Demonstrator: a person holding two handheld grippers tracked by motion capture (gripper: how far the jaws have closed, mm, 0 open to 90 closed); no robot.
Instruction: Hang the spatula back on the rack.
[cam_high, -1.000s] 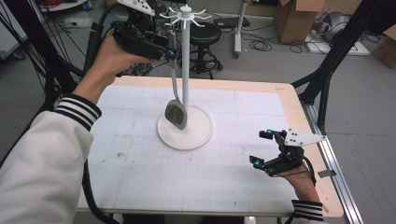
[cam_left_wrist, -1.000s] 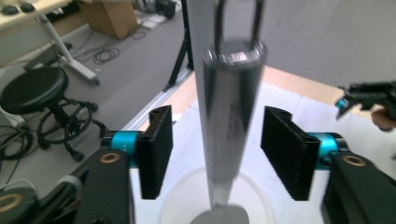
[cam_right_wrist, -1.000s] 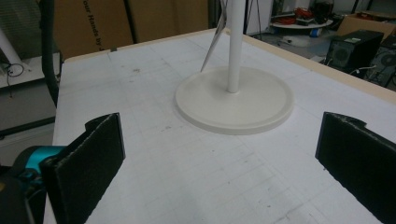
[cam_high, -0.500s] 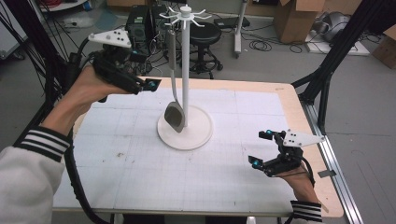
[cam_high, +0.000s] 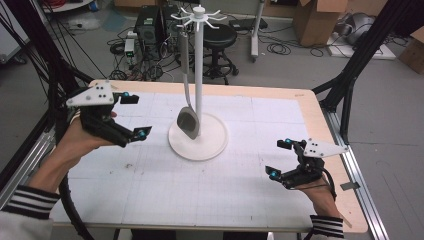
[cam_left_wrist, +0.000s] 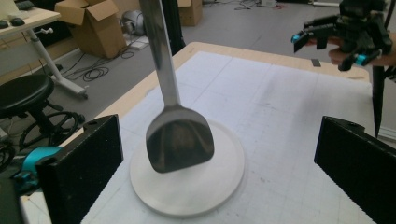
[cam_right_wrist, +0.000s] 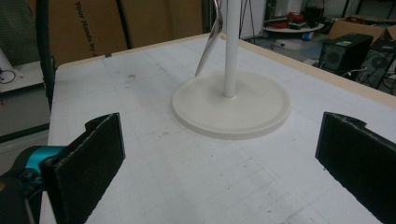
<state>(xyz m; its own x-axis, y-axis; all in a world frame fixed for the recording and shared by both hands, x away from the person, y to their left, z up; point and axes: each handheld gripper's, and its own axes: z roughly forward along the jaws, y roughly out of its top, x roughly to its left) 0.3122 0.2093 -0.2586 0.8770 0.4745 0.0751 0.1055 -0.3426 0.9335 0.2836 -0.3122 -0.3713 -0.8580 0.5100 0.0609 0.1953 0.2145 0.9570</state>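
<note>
Withdrawn from the hanging spatula (cam_high: 187, 122), the left gripper (cam_high: 134, 116) now sits lower at the table's (cam_high: 150, 185) left, jaws spread, empty; the right gripper (cam_high: 280, 159) rests released; spatula hangs on the white stand (cam_high: 198, 75)

Desk (cam_high: 150, 190) was white with a faint grey grid, light wood trim at the edges. Stand (cam_high: 198, 80) was all white: pole, round base, hook ring. Spatula (cam_high: 187, 122) was dull silver metal, blade dark with reflections. Left hand-held gripper (cam_high: 133, 114) and right hand-held gripper (cam_high: 281, 159) were black with cyan tips, each with a grey plate on top. Sleeves (cam_high: 27, 202) had black-and-white striped cuffs, probably on a white jacket. Floor (cam_high: 390, 110) was grey.
</note>
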